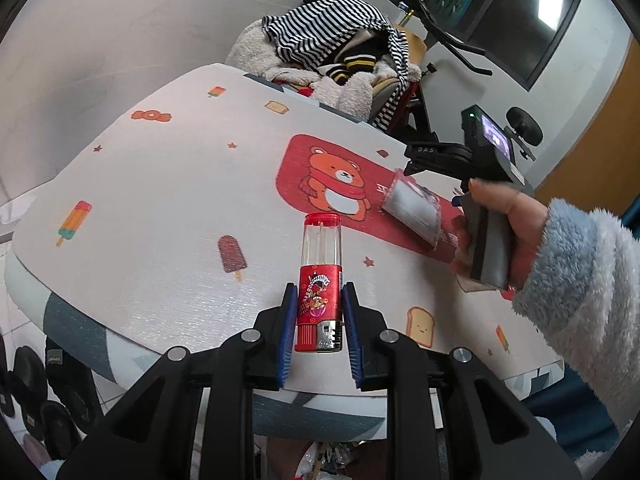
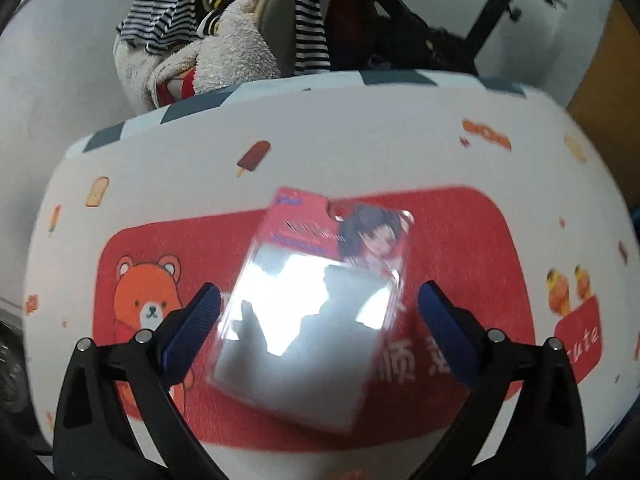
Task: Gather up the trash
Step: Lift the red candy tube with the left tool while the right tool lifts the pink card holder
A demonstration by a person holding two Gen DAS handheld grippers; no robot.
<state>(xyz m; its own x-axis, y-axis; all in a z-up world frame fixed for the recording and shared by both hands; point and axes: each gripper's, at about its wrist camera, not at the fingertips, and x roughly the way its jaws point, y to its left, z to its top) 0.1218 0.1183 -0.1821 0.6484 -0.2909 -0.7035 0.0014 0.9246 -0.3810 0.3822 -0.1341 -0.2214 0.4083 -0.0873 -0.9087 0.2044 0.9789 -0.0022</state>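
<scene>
My left gripper (image 1: 319, 292) is shut on a red lighter (image 1: 320, 280) with a clear tank, its blue pads pressing both sides of the red body. The lighter points away over the printed tablecloth (image 1: 160, 200). In the right wrist view a flat plastic blister pack (image 2: 308, 312) with a pink printed card lies on the red bear panel of the tablecloth (image 2: 460, 240). My right gripper (image 2: 320, 300) stands wide open around it, with a gap between each pad and the pack. The left wrist view shows that pack (image 1: 412, 212) below the right gripper's body (image 1: 480, 152), which a hand in a fluffy blue sleeve (image 1: 580, 280) holds.
A chair piled with striped clothes and a fluffy blanket (image 1: 336, 52) stands behind the table's far edge, with an exercise bike (image 1: 452, 44) beside it. Dark slippers (image 1: 32, 392) lie on the floor at the lower left. A window (image 1: 532, 12) is at the back right.
</scene>
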